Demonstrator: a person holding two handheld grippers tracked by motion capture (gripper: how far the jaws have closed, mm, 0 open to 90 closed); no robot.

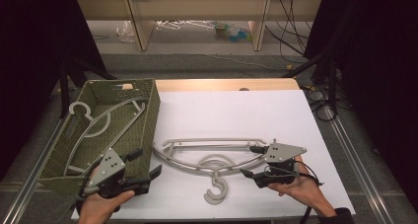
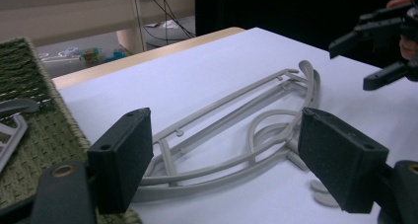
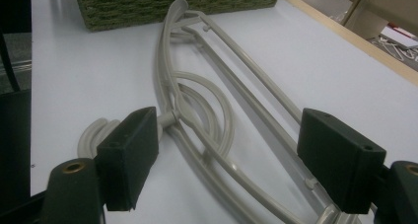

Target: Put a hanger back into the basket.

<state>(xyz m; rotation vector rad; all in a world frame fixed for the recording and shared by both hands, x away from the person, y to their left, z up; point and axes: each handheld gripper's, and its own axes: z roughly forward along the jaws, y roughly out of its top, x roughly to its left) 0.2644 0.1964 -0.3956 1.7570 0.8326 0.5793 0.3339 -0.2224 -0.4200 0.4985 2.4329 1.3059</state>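
Both grippers have their fingers wide apart, holding nothing: left gripper (image 1: 135, 177) at the basket's (image 1: 151, 116) near corner, right gripper (image 1: 255, 161) beside the hangers (image 1: 197, 157) mid-bench. Likely next: closing on a hanger to basket it

The high view looks forward and down over the whole bench (image 1: 276, 110). Each claw camera sits low and close (just above the white surface), facing inward; both share the grey hangers (image 2: 236, 135) (image 3: 207, 110) lying between them.
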